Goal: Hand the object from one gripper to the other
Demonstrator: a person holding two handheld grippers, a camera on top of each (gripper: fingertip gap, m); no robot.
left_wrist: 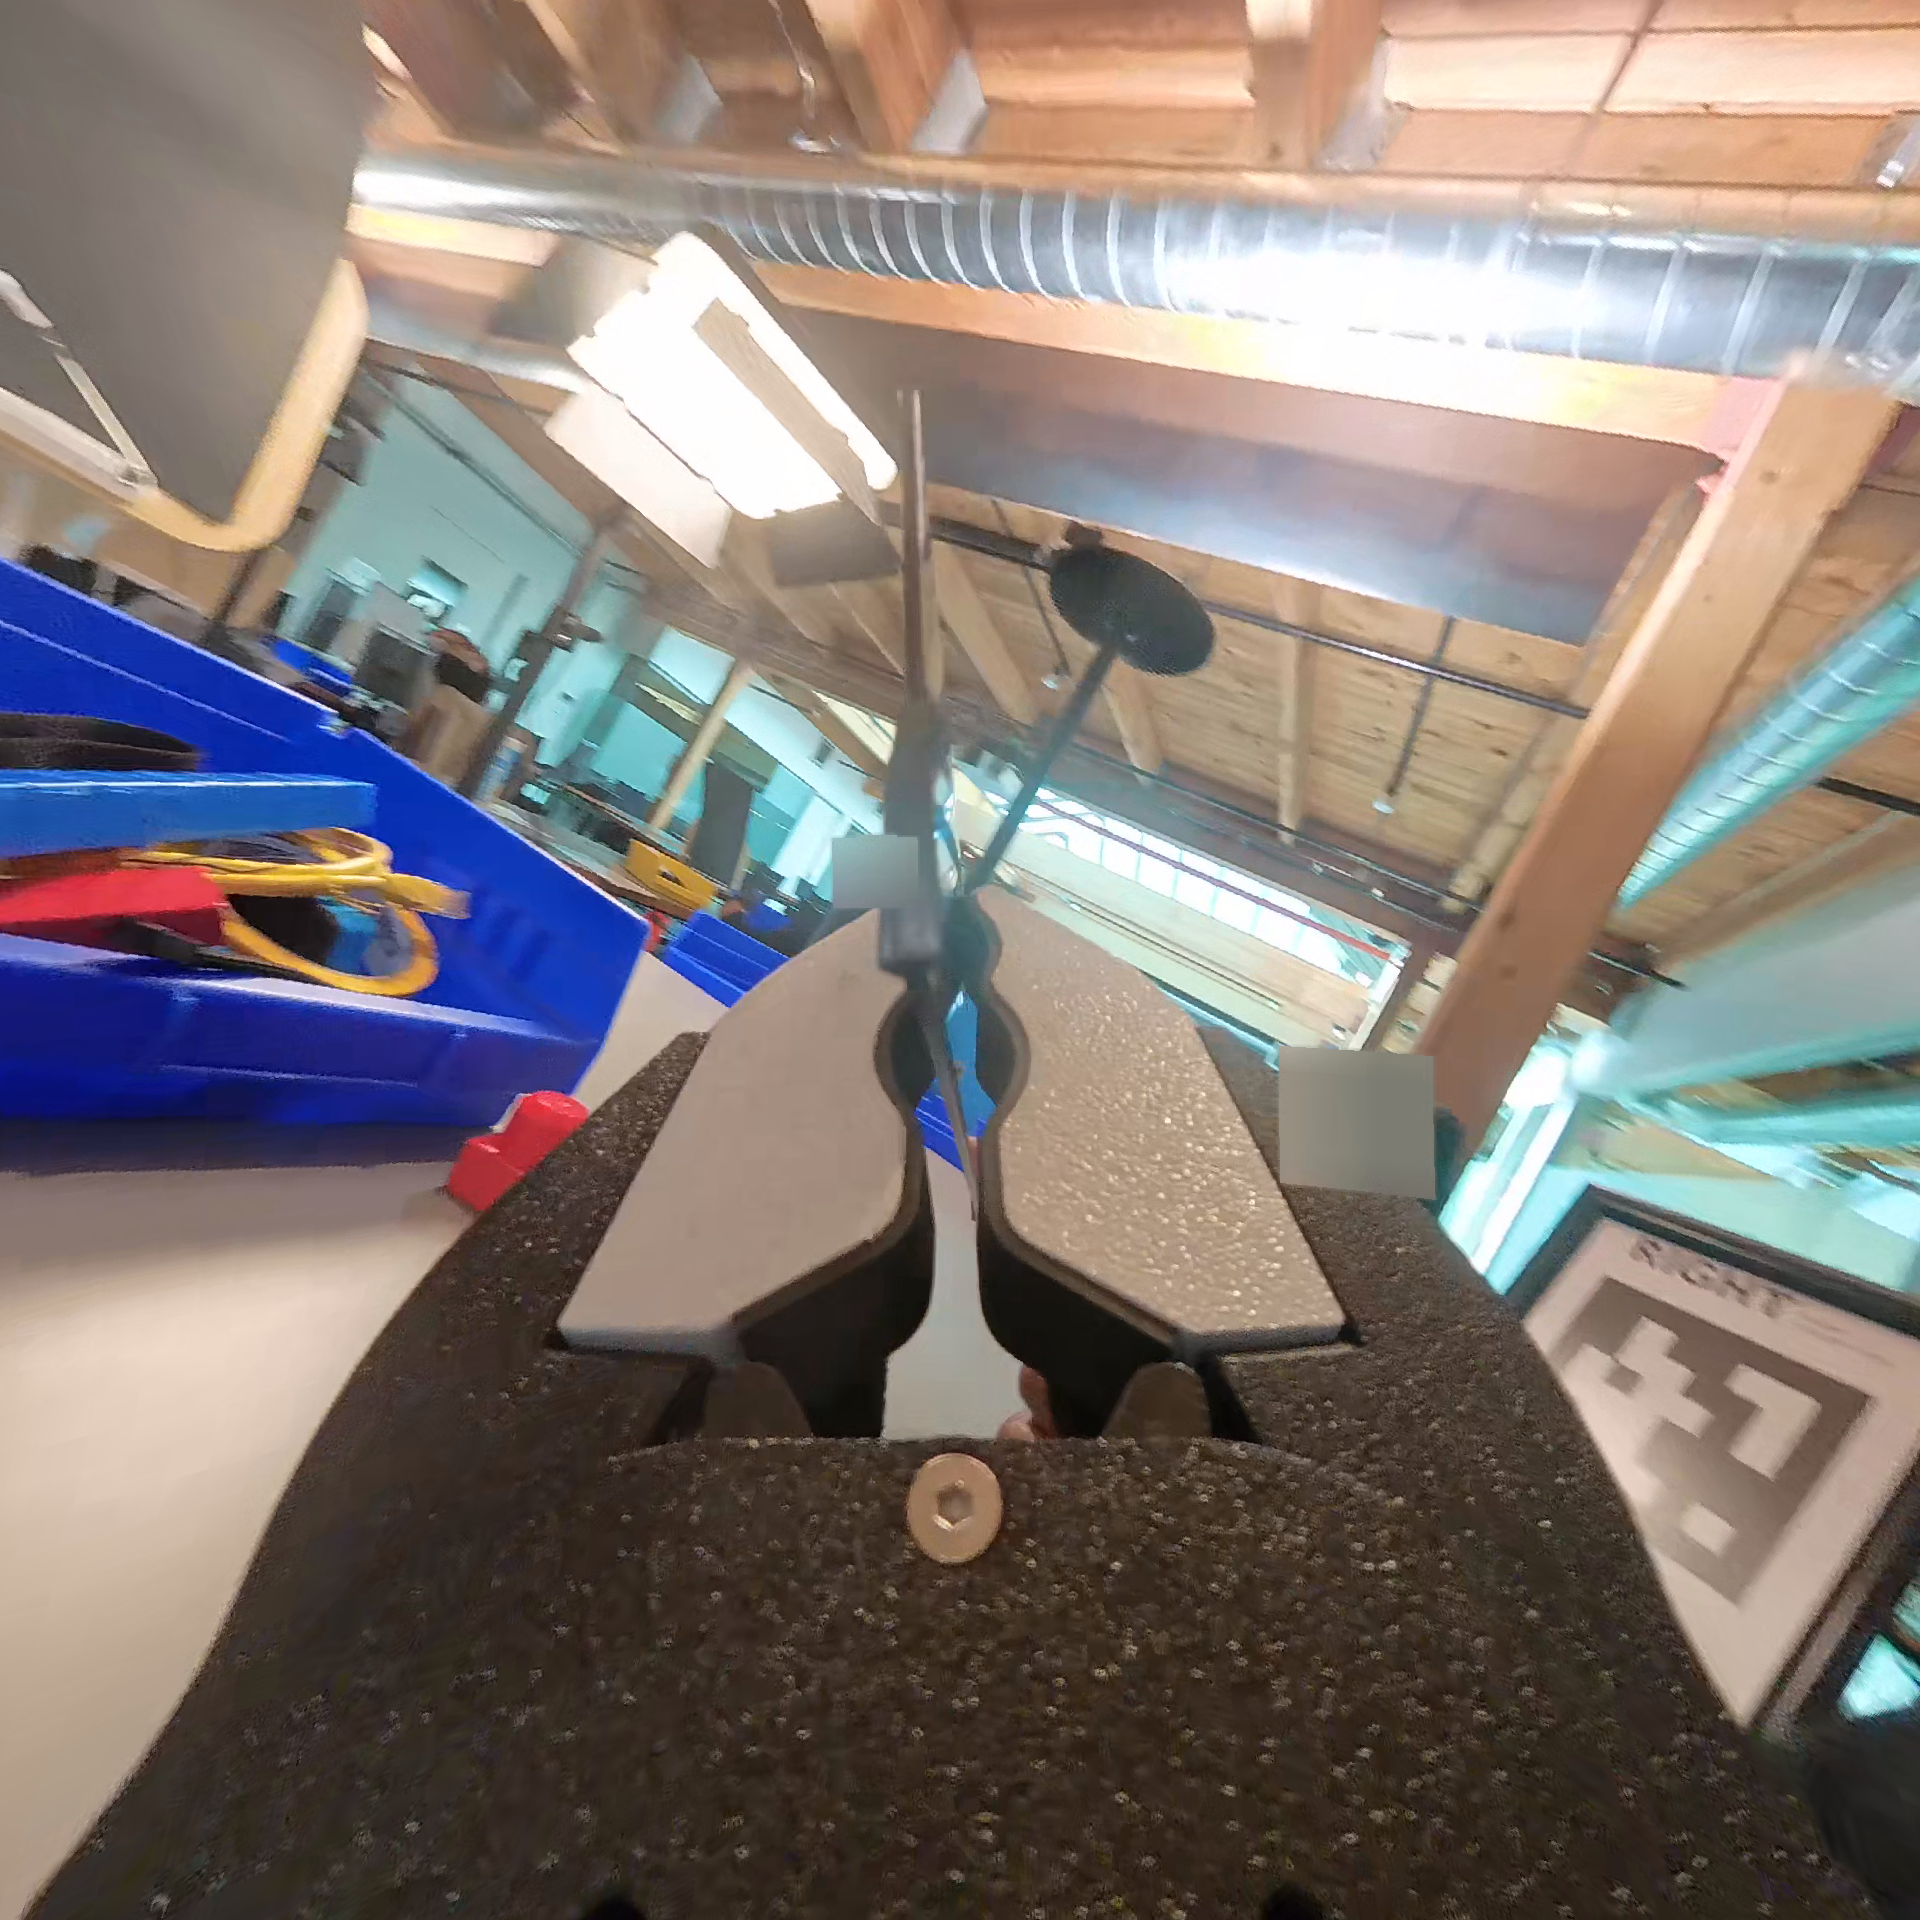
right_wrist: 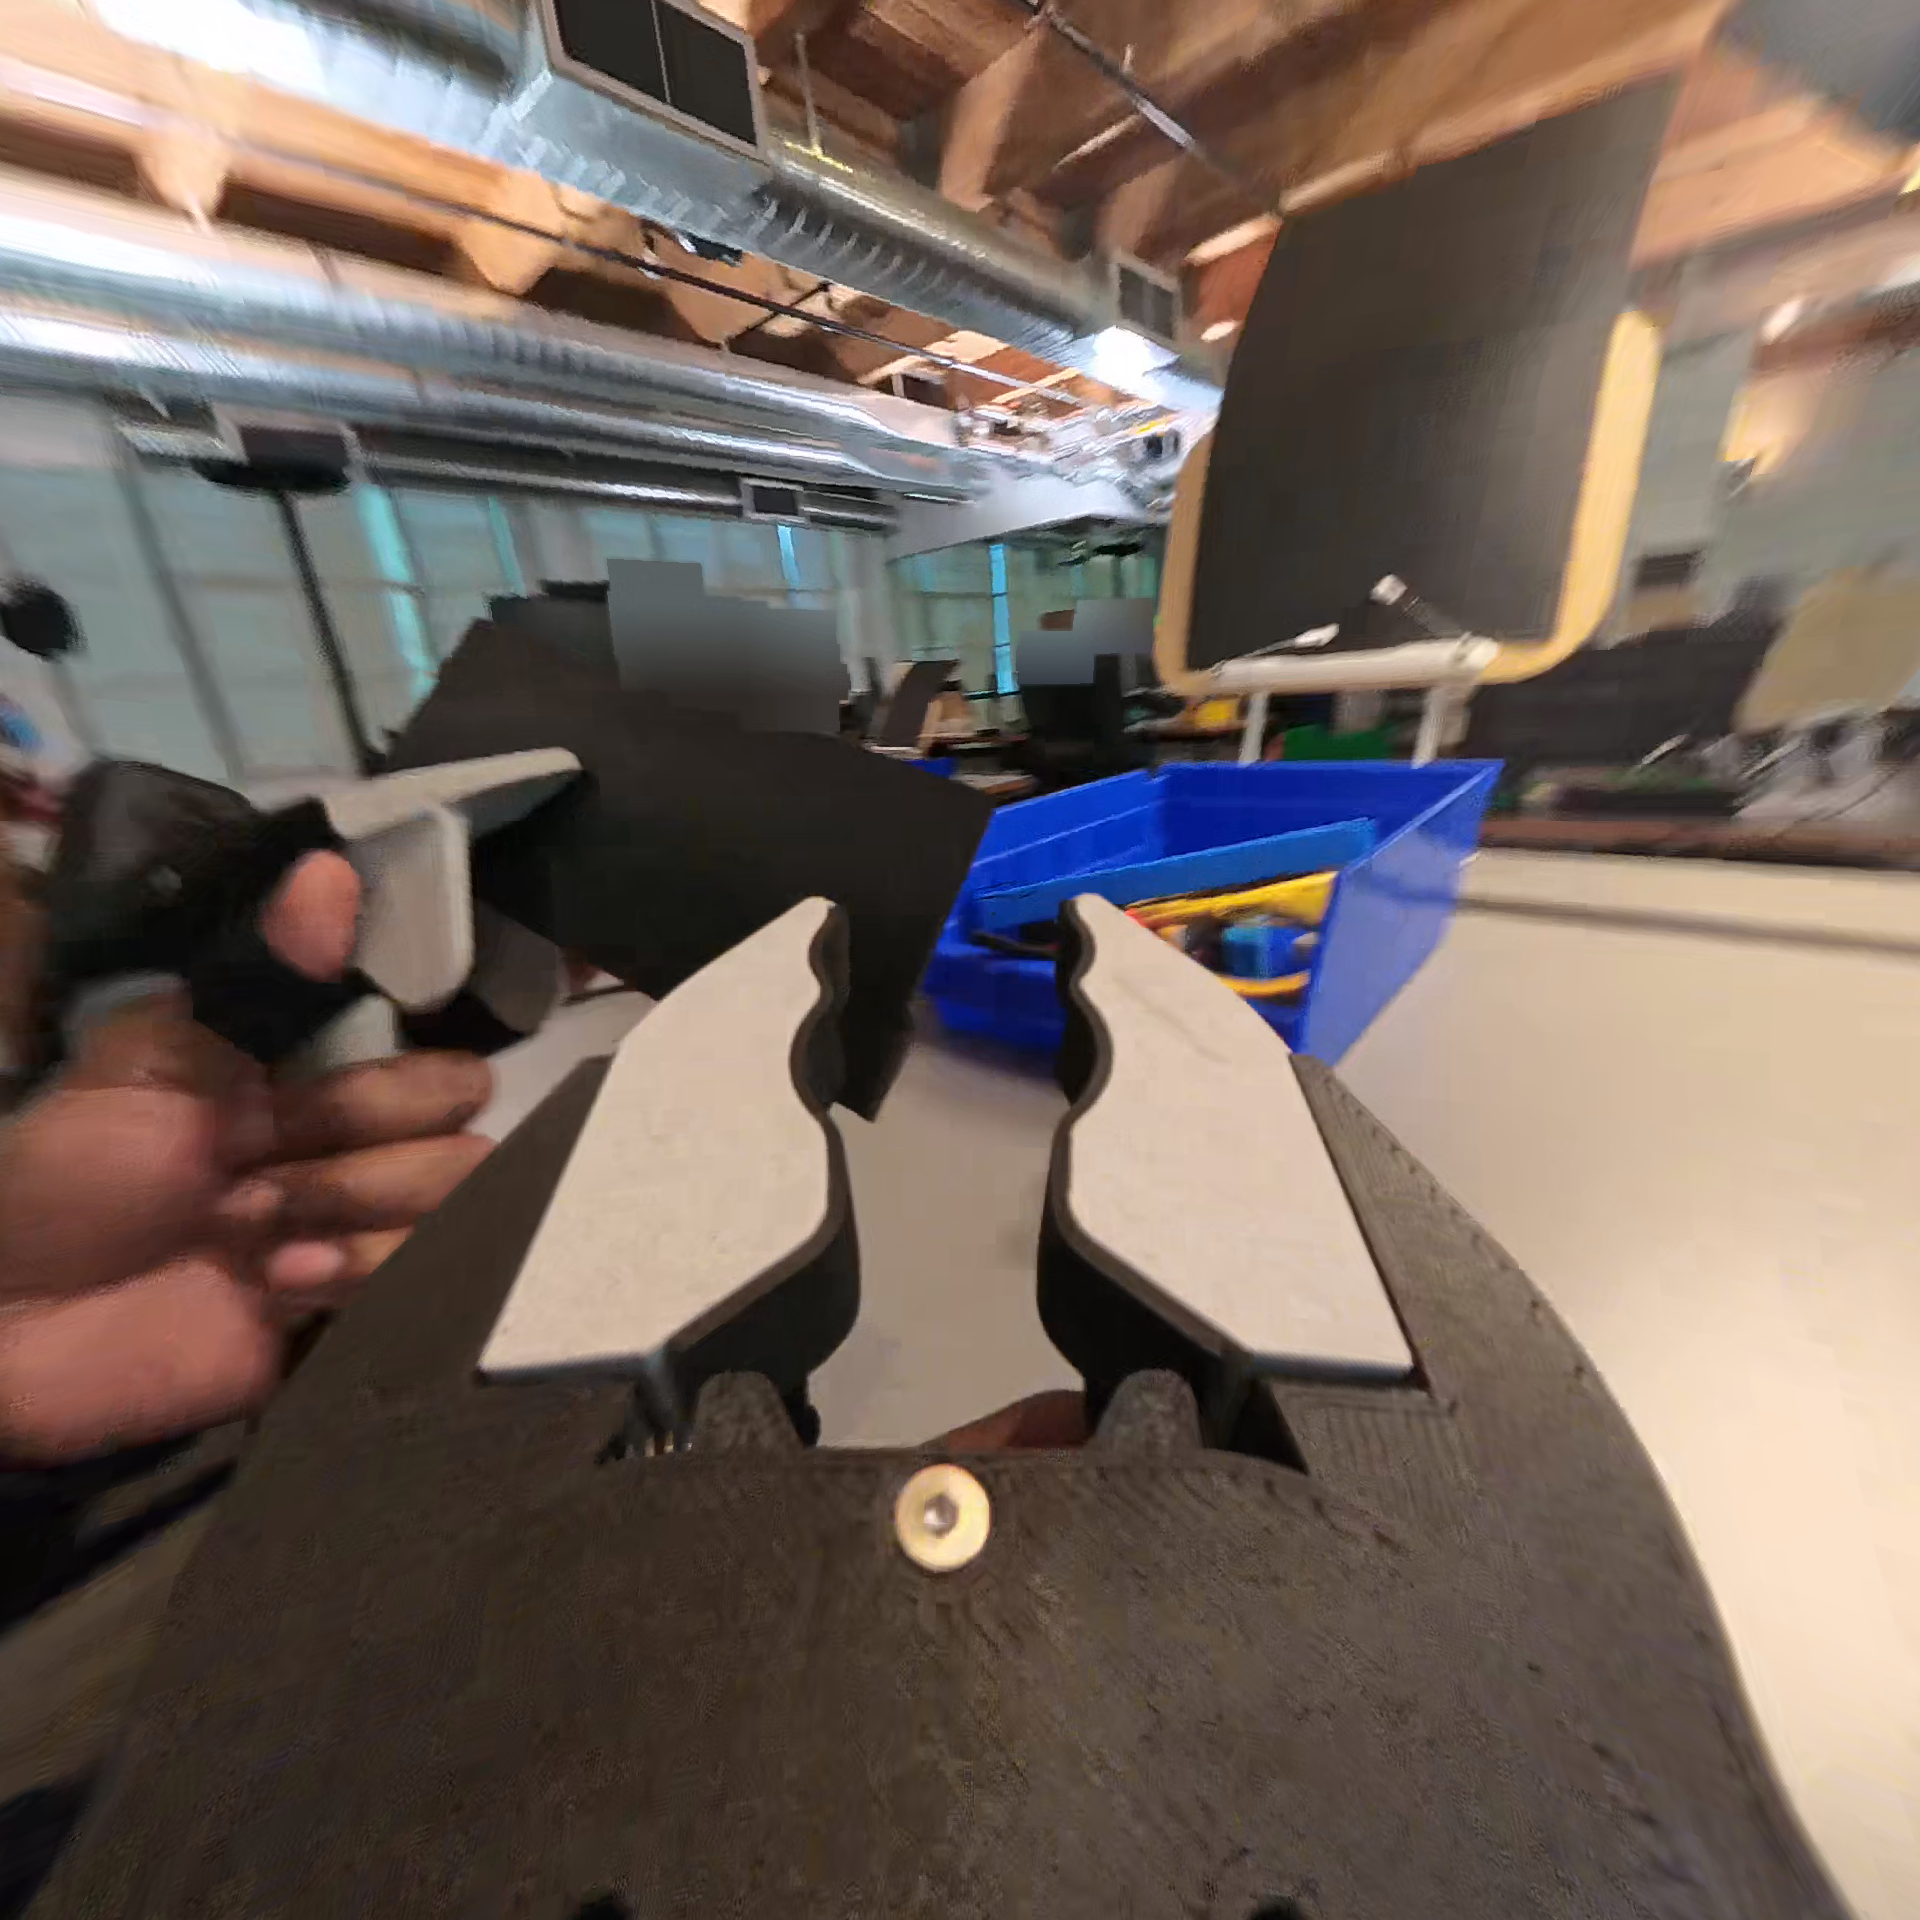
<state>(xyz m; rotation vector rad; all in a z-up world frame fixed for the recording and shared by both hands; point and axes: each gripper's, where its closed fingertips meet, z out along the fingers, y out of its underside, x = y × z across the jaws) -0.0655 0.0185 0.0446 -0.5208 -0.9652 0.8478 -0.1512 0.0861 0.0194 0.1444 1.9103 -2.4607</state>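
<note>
My left gripper (left_wrist: 951, 935) is shut on a thin black object (left_wrist: 916, 644). It is a narrow strip that stands up from the fingertips, with a slim stem ending in a round black disc (left_wrist: 1132, 613) beside it. The lower end of the strip runs down between the pads. My right gripper (right_wrist: 954, 925) is open and empty. In the right wrist view the left gripper's black body (right_wrist: 675, 831), held by a hand (right_wrist: 208, 1195), sits just left of and partly in front of my right gripper's left finger (right_wrist: 707, 1143). The object does not show there.
A blue bin (right_wrist: 1247, 883) with yellow cables and blue parts stands on the pale table (right_wrist: 1610, 1195); it also shows in the left wrist view (left_wrist: 312, 997). A small red piece (left_wrist: 514, 1143) lies next to it. A dark panel with a yellow rim (right_wrist: 1403, 416) stands behind. The right gripper's marker plate (left_wrist: 1714, 1455) is at the lower right. Some 12 centimetres of space lies between my two pairs of fingers. The right tips stand about 15 centimetres off the small red piece (left_wrist: 514, 1143).
</note>
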